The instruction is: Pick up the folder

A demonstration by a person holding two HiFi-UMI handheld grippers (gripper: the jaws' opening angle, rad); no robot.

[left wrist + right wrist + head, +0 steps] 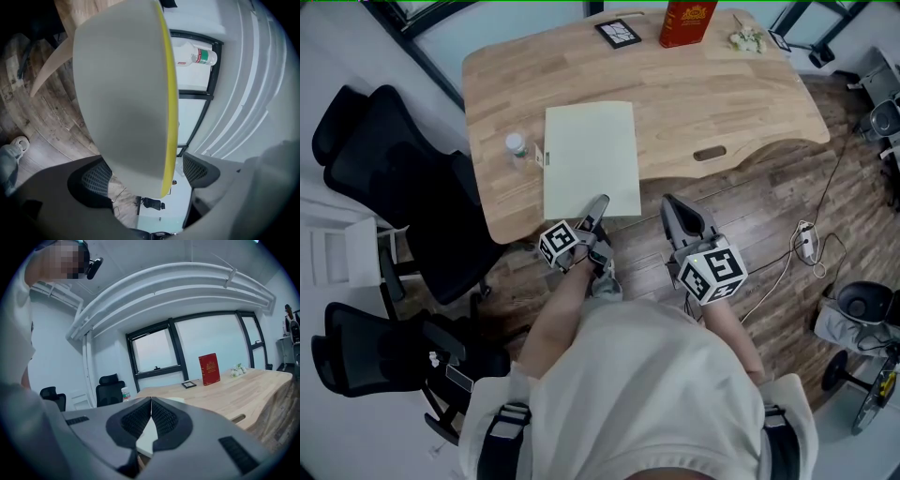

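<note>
A pale yellow-green folder (591, 155) lies flat on the wooden table (722, 103), its near end jutting over the front edge. My left gripper (598, 208) is at that near edge, rolled on its side. In the left gripper view the folder (126, 93) shows its grey face and yellow edge between the wide jaws. Its corner hangs between the pads (91, 180) without either pressing on it. My right gripper (672, 208) hovers just right of the folder, off the table's front edge. It is shut with nothing in it, and its pads (140, 420) meet.
A small bottle (517, 146) stands just left of the folder. At the table's far edge are a red book (687, 22), a black framed card (618, 33) and a small white posy (748, 39). Black office chairs (384, 159) crowd the left. Cables (806, 244) lie on the floor at the right.
</note>
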